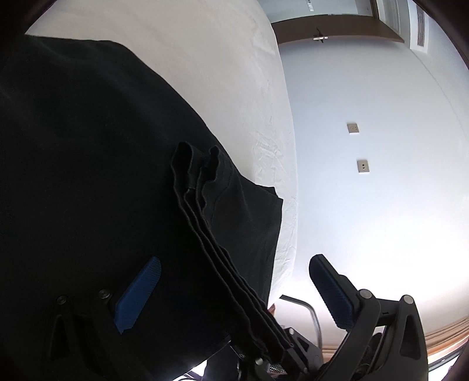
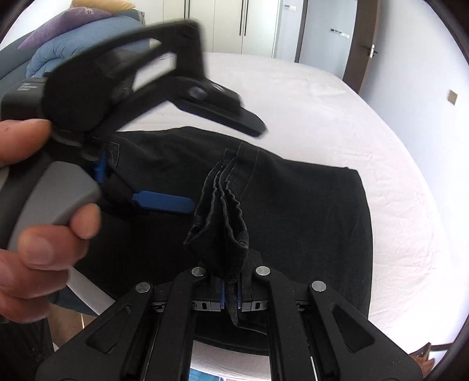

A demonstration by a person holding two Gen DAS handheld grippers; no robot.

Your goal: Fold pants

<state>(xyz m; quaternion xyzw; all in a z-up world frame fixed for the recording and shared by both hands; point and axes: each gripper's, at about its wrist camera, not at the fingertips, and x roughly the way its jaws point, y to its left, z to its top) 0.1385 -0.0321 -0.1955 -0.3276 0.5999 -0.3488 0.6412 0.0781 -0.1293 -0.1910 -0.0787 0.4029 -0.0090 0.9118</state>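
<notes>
A big bed (image 2: 337,96) with a white sheet fills the middle of the right wrist view. Behind it, at the top of the frame, stand white closet doors (image 2: 243,26), and a brown door (image 2: 363,49) is at the upper right. A pile of blue and purple bedding (image 2: 64,38) sits in the upper left. The black pants (image 2: 307,211) lie spread on the sheet in the middle of the frame, with their long side running from left to right. The right gripper (image 2: 230,296) at the bottom is squeezed tight on a bunched stack of the pants' edges, which stands up. The left gripper (image 2: 222,164) comes in from the left, blurry, with its fingers wide apart, and it covers part of the bed. In the left wrist view, the left gripper (image 1: 234,293) has the folded edges running between its blue pads (image 1: 140,296), and a white wall (image 1: 381,146) fills the right.
</notes>
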